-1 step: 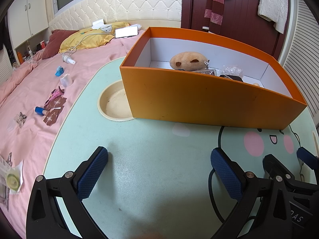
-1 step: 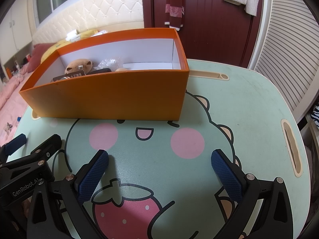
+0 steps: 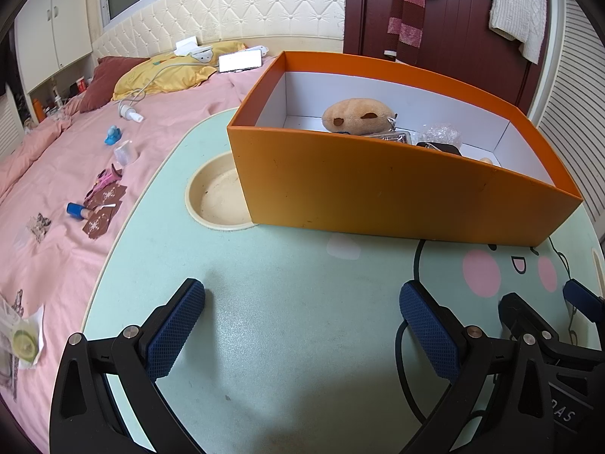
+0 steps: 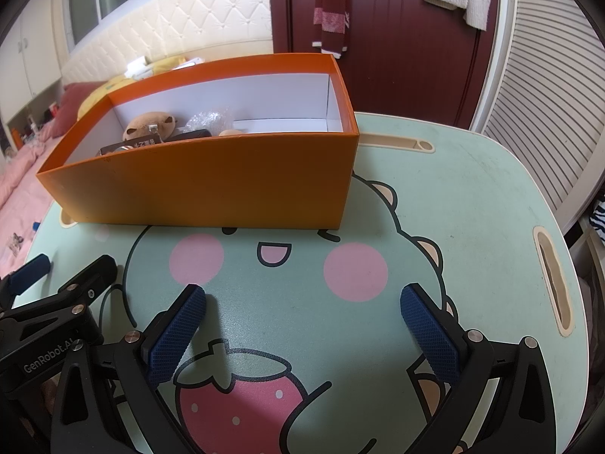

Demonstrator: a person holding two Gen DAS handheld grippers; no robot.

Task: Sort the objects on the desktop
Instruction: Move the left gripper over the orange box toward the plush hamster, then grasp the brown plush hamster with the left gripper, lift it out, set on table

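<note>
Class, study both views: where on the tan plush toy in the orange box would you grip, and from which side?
Grip the plush toy across its rounded top, coming straight down through the orange box's open top: its walls block every sideways approach.

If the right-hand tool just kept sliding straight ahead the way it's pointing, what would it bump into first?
Most likely the near wall of the orange box. The right tool is open and empty, and only bare tabletop lies between them. Depth is hard to judge through the fisheye.
</note>
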